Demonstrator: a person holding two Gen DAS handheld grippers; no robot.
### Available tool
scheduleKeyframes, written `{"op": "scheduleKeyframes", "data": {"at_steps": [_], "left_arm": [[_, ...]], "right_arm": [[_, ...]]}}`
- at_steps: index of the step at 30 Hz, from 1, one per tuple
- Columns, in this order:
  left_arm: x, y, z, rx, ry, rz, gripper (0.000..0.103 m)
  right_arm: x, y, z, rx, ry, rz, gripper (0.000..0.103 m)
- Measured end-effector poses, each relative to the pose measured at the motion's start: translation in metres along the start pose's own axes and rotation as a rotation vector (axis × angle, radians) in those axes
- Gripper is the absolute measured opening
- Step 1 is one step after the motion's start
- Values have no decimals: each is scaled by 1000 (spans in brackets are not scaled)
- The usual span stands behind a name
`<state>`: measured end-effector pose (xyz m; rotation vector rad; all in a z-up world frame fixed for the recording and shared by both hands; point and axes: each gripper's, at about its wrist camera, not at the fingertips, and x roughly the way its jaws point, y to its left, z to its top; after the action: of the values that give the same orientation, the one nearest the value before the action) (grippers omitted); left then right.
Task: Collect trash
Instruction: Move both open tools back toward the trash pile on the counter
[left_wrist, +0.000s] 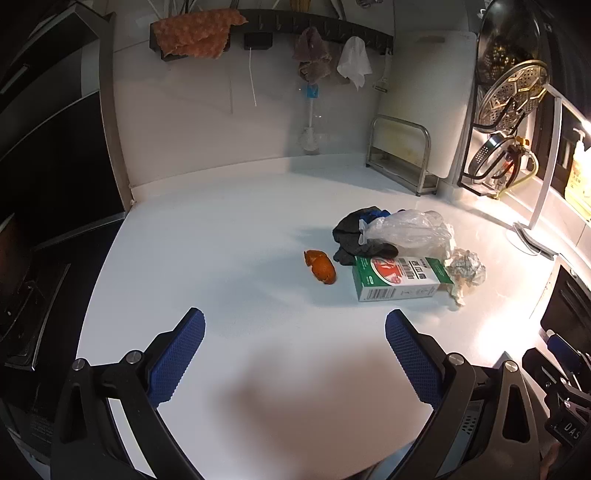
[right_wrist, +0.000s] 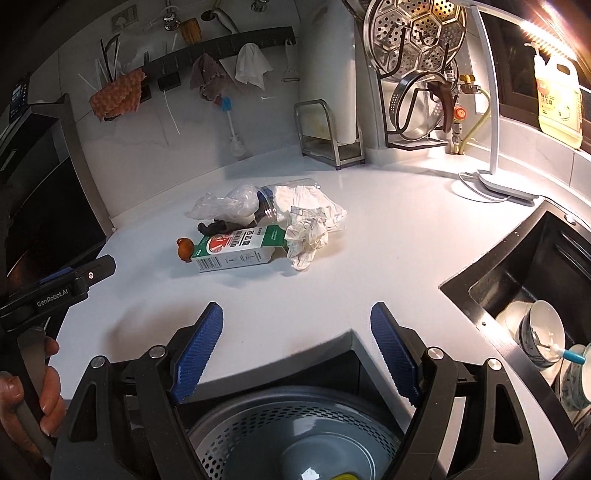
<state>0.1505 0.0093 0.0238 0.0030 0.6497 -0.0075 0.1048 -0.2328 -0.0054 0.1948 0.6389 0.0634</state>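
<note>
Both tools hang spread and empty above the white worktop (left_wrist: 221, 229): the left tool (left_wrist: 295, 328) and the right tool (right_wrist: 296, 321), each well short of the trash heap. That heap holds an orange peel (left_wrist: 320, 271), a green-and-white carton (left_wrist: 400, 278), crumpled paper (left_wrist: 466, 271), a clear plastic bag (left_wrist: 410, 230) and a dark cloth (left_wrist: 349, 236), all touching or just beside one another. Only the right wrist view shows the perforated bin (right_wrist: 295, 435) below the worktop edge, the sink (right_wrist: 535, 266) with bowls, and a hand (right_wrist: 35, 387) gripping the left tool's handle.
</note>
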Motion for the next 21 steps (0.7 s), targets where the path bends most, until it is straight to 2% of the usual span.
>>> {"op": "scheduleKeyframes", "data": {"at_steps": [13,21], "left_arm": [[54,13,21,-46,31,35,96],[70,15,26,-58,40,35,96]], "right_arm": [[52,-4,29,-8,21,-13,79],[78,-2,46,-23,15,-39,79]]}}
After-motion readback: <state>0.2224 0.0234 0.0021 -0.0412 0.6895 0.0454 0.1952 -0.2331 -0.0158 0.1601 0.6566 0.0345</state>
